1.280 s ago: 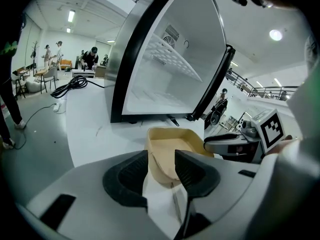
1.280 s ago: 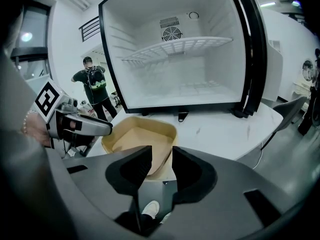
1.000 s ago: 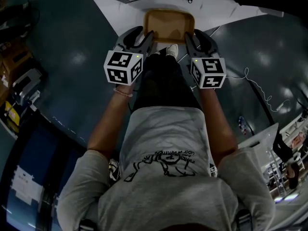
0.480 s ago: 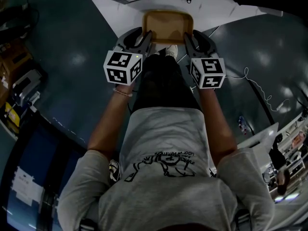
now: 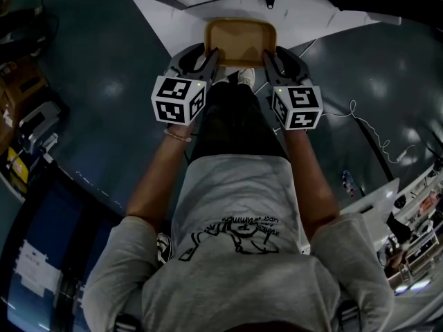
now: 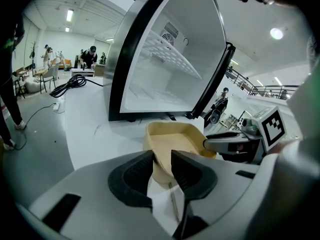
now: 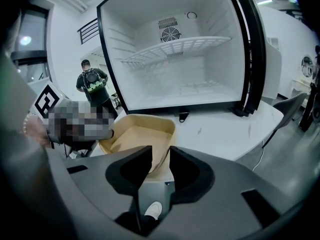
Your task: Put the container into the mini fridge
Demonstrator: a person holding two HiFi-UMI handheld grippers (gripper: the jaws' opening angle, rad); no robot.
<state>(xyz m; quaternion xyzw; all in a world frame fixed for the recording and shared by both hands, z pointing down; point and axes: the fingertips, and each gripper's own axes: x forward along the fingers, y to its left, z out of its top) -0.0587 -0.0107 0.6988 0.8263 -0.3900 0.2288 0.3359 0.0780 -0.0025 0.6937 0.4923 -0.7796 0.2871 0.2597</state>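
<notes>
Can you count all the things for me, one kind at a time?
Tools: 2, the left tool, whose jaws have just been closing on the container's rim, and the right tool, also clamped on the rim
Container: 1, tan
Mini fridge: 1, standing open
Wire shelf: 1, inside the fridge
Total: 5

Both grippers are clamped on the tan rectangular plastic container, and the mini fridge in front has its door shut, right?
Not quite: the black-framed white mini fridge stands open, its wire shelf showing in the right gripper view. The left gripper, whose jaws have just been closing, and the right gripper do clamp the tan rectangular plastic container.
</notes>
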